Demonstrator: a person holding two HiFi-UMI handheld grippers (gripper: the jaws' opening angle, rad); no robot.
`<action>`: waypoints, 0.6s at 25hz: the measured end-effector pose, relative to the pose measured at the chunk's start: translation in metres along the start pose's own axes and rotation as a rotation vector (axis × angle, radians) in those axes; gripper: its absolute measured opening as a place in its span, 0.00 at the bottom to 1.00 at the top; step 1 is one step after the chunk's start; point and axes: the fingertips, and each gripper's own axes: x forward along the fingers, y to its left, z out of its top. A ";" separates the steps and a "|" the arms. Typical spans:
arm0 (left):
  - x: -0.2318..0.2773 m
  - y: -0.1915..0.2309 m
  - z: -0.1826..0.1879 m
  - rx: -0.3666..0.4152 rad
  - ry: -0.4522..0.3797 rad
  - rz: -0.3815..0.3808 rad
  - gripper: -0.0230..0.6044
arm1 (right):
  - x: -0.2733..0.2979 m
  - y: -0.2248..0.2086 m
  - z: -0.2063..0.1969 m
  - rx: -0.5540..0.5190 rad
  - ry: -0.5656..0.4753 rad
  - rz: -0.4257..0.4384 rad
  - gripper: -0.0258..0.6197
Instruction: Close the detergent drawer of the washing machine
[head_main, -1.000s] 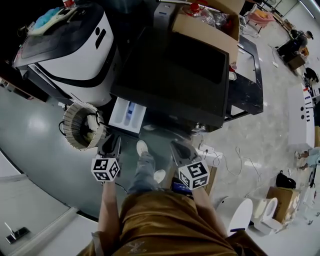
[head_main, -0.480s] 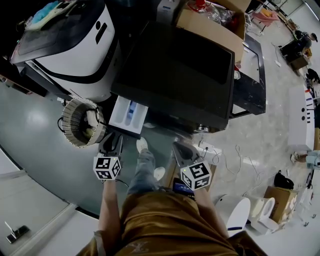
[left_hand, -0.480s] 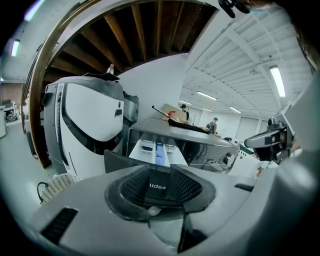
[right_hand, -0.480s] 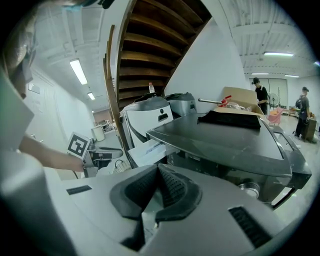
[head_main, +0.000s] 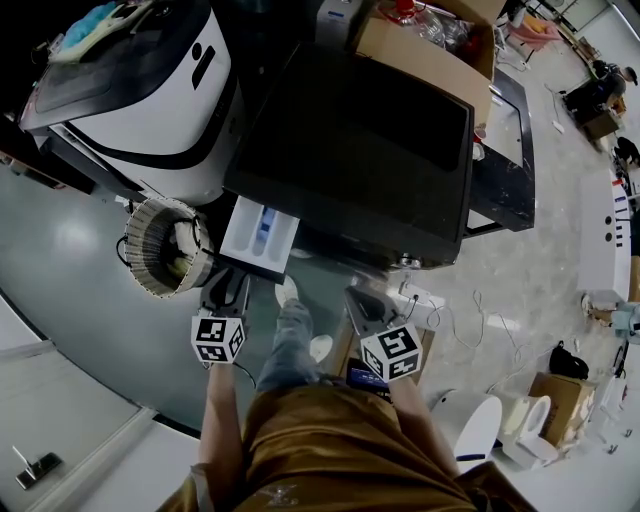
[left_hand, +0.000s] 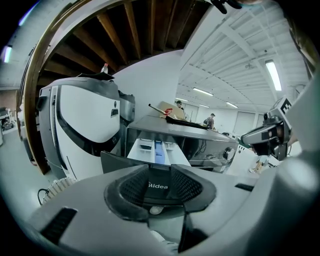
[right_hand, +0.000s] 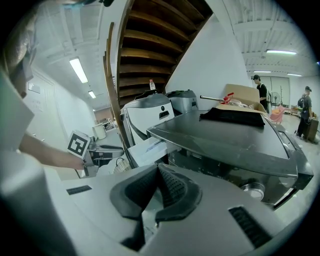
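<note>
The detergent drawer (head_main: 258, 230) stands pulled well out of the washing machine (head_main: 360, 150), straight ahead of the left gripper (head_main: 223, 290) and just past its tips. Its white compartments lie open to view beyond the jaws. In the left gripper view the jaws are apart and opening. The drawer's dark front panel (left_hand: 159, 186) fills the gap between them, and the pads do not appear to press on it. The right gripper (right_hand: 158, 185) hangs off to the other side, with the drawer well to its left and the machine's front ahead of it. Its jaws are together with nothing between them, and it seems to have no part in this step.

The step in hand looks like the approach to the push: the left gripper is lined up on the drawer's face, but the closing itself is not yet begun. The next move probably calls for setting the jaw tips flat against the front panel and driving straight ahead along the drawer's own line. A skewed push could jam the tray on its rails
</note>
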 end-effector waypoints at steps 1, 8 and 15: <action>0.000 0.000 0.000 0.002 0.000 -0.002 0.26 | 0.001 0.000 0.000 0.001 0.001 0.000 0.06; 0.001 0.001 0.000 0.009 0.000 -0.016 0.27 | 0.005 -0.001 -0.001 0.011 0.006 0.002 0.06; 0.002 0.000 0.001 0.024 0.011 -0.033 0.28 | 0.012 -0.005 0.001 0.018 0.004 0.006 0.06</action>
